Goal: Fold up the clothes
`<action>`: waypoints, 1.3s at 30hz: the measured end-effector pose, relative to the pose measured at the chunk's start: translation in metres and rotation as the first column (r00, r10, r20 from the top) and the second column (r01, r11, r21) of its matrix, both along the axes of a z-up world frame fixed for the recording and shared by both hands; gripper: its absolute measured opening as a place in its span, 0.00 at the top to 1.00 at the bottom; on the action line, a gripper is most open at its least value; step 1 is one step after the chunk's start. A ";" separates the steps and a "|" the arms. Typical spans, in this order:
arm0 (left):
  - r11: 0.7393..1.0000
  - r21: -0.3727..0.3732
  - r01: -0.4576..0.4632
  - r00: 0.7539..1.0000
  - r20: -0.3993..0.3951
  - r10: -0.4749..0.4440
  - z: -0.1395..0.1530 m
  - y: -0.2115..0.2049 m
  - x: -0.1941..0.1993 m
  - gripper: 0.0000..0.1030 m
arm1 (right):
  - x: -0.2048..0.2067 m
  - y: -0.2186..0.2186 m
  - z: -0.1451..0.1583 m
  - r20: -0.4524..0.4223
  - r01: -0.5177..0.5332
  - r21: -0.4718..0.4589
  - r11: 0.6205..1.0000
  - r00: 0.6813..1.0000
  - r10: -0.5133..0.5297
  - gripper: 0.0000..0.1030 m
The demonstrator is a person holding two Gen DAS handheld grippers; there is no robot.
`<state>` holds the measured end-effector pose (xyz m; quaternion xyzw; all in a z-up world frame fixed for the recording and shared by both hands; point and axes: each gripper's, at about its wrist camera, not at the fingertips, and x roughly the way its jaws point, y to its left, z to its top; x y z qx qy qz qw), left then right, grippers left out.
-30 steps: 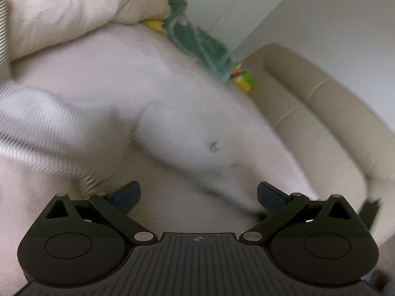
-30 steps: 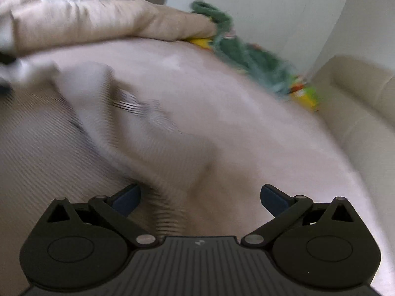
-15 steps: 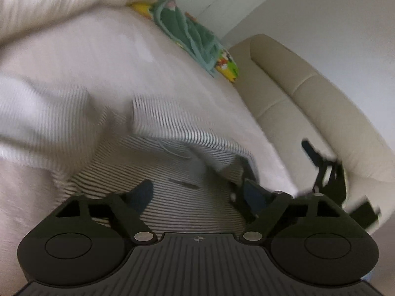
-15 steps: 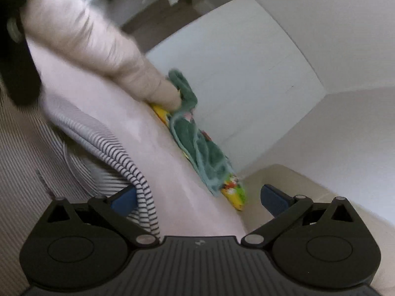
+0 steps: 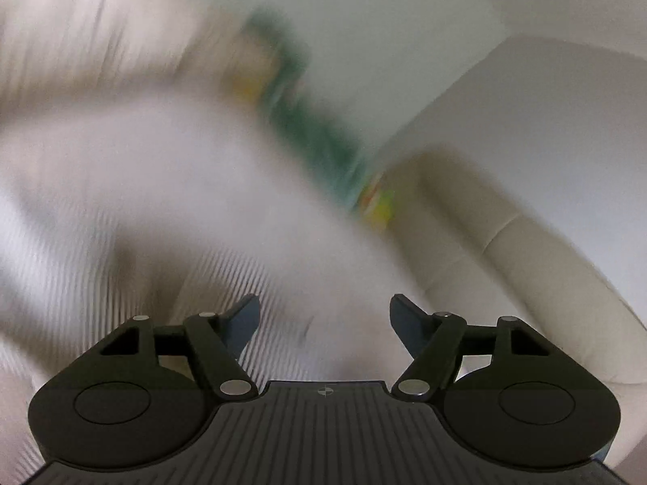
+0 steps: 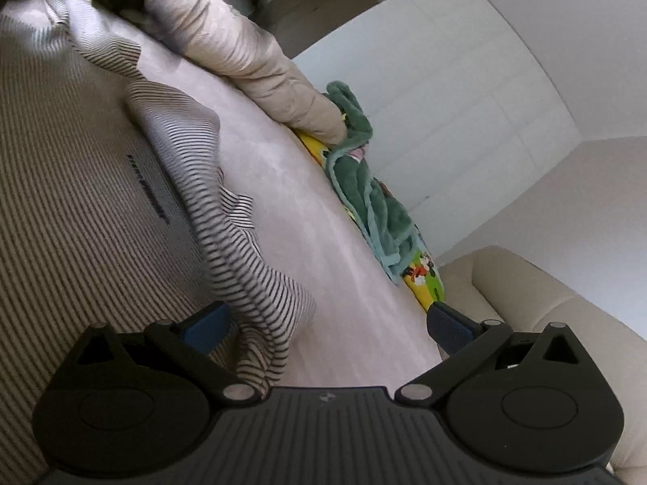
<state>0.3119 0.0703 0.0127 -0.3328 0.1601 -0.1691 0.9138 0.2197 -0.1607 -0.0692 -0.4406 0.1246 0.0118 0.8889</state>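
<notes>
A black-and-white striped garment (image 6: 81, 210) lies spread on the pale pink bed (image 6: 291, 210), with a rumpled sleeve (image 6: 250, 283) running down toward my right gripper (image 6: 327, 323). That gripper is open and empty, its left finger over the sleeve's end. The left wrist view is heavily blurred. The striped cloth (image 5: 121, 266) shows at lower left there, and my left gripper (image 5: 323, 319) is open and empty above it.
A beige duvet (image 6: 242, 52) is bunched at the far side of the bed. A green blanket (image 6: 364, 194) with a yellow printed cloth (image 6: 420, 279) lies along the far edge. A cream sofa (image 6: 546, 303) stands to the right. White walls behind.
The left gripper has swung fast, its view now smeared, and its jaws stand a little closer. The right gripper has shifted so more of the striped garment and sleeve shows.
</notes>
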 end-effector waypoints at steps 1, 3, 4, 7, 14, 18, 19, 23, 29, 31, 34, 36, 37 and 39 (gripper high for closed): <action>0.999 0.022 -0.028 0.999 0.047 0.027 0.011 0.003 -0.010 0.15 | -0.001 -0.003 -0.002 -0.001 0.005 0.011 1.000 1.000 -0.005 0.00; 0.997 0.039 -0.059 0.997 0.048 0.057 0.021 0.009 -0.024 0.14 | -0.002 -0.007 -0.004 -0.004 0.019 0.046 0.999 1.000 -0.019 0.00; 0.999 0.023 -0.046 0.999 0.003 0.046 0.019 0.009 -0.026 0.14 | -0.001 -0.010 -0.005 -0.008 0.028 0.066 0.997 1.000 -0.027 0.00; 0.993 -0.100 0.067 0.972 -0.220 -0.088 -0.016 0.000 -0.007 0.15 | 0.004 -0.015 -0.006 -0.026 0.042 0.101 0.994 0.999 -0.039 0.00; 0.984 -0.155 0.084 0.873 -0.465 -0.147 -0.073 -0.037 0.062 0.21 | 0.001 -0.022 -0.006 -0.026 0.044 0.130 0.991 0.999 -0.041 0.00; 1.000 0.019 0.000 0.892 -0.452 0.009 -0.065 -0.048 0.078 0.50 | 0.005 -0.024 -0.003 -0.027 0.040 0.138 0.990 0.999 -0.036 0.00; 0.997 0.081 -0.009 0.894 -0.446 0.044 -0.063 -0.051 0.078 0.62 | 0.007 -0.022 -0.002 -0.002 0.037 0.122 0.992 0.999 -0.037 0.00; 0.979 0.202 -0.040 0.959 -0.268 0.094 -0.022 -0.056 0.039 0.82 | 0.012 -0.018 0.001 0.216 0.089 -0.003 0.996 0.973 -0.086 0.00; 0.953 0.293 -0.072 0.958 -0.247 0.148 -0.034 -0.058 -0.017 0.78 | 0.011 -0.013 -0.007 0.040 0.038 -0.037 0.999 0.999 -0.036 0.00; 0.977 0.212 -0.040 0.942 -0.318 0.108 -0.049 -0.049 -0.025 0.66 | 0.005 -0.011 -0.005 0.051 0.035 -0.045 0.998 0.998 -0.032 0.00; 0.993 0.114 -0.030 0.937 -0.341 0.068 -0.057 -0.039 -0.027 0.46 | 0.003 -0.017 0.013 -0.023 0.013 0.035 0.999 1.000 -0.013 0.00; 0.994 0.103 -0.038 0.937 -0.341 0.071 -0.059 -0.038 -0.018 0.44 | -0.001 -0.024 0.024 -0.070 0.006 0.104 0.995 0.998 0.001 0.00; 0.992 0.121 -0.041 0.938 -0.339 0.080 -0.060 -0.038 -0.013 0.50 | -0.003 -0.027 0.030 -0.089 0.006 0.147 0.989 0.996 0.007 0.00; 0.985 0.164 -0.045 0.940 -0.326 0.097 -0.060 -0.041 -0.003 0.75 | -0.005 -0.032 0.041 -0.131 0.008 0.237 0.971 0.991 0.023 0.00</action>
